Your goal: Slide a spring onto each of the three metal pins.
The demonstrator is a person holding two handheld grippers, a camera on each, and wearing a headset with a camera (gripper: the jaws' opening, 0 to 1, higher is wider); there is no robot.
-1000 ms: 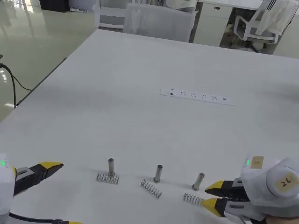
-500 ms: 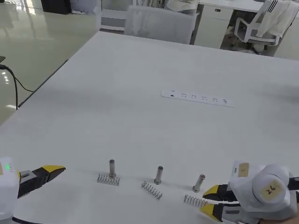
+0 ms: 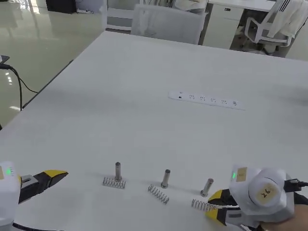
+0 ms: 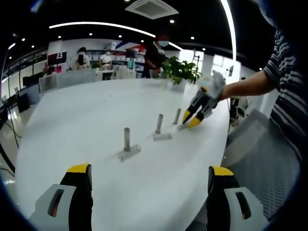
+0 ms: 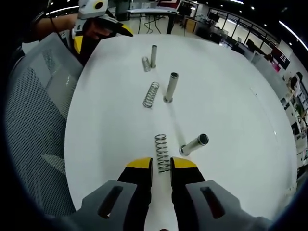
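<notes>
On the white table (image 3: 144, 96), the yellow-tipped right gripper (image 5: 161, 166), jaws narrowly parted, straddled a coiled wire spring (image 5: 161, 147) beside its bare steel pin (image 5: 194, 144), likely for pickup; grip unclear. The left gripper (image 4: 149, 175) hung wide open, empty.

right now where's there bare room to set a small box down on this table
Free: the wide bare table between the power strip and the pin row, and the gap between left gripper and leftmost pin. Crowded: that row, its springs and the right gripper along the near edge.

white workbench (image 3: 144, 96); power strip (image 3: 206, 100); glossy floor (image 3: 33, 38); office chairs (image 3: 262, 29)
</notes>
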